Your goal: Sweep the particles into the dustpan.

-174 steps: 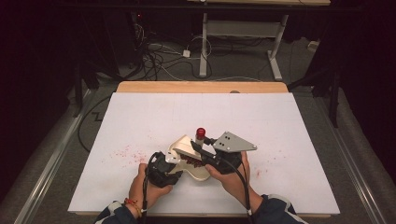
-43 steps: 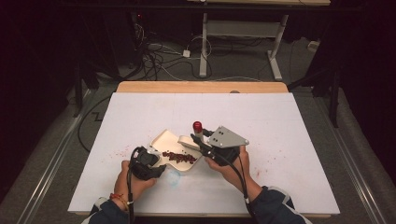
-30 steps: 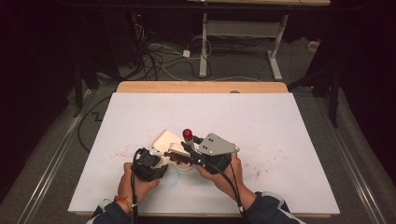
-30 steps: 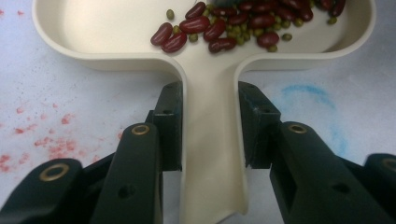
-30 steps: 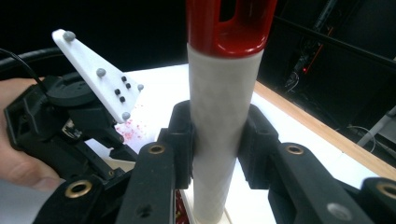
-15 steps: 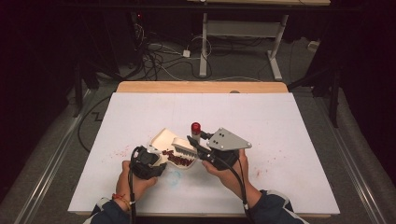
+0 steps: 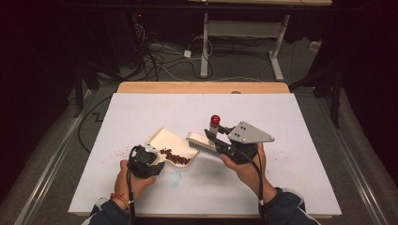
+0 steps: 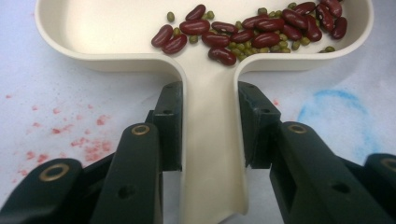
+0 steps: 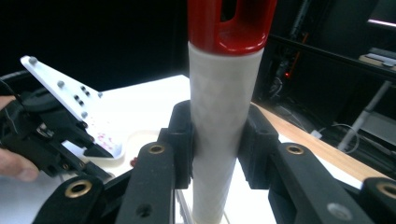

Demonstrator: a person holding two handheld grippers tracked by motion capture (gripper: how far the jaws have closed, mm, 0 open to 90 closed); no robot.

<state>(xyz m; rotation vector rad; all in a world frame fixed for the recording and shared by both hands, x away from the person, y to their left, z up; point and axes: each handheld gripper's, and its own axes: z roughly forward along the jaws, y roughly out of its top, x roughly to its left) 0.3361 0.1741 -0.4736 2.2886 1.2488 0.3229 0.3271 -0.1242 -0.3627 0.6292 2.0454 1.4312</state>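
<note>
Left claw [image 8: 209,126] clamps the cream plastic dustpan [image 7: 170,142]; right claw [image 9: 218,140] grips the white red-capped brush [image 7: 202,142]. Sweep gently, pan flat on the table [image 7: 281,122].

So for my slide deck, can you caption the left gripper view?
Left gripper fingers clamp the cream dustpan handle; kidney beans and mung beans lie inside.

The white-covered bench [image 7: 291,140] carried a cream dustpan [image 7: 170,144] of beans, with red specks [image 7: 123,151] and a blue smudge [image 7: 175,177] nearby.
</note>
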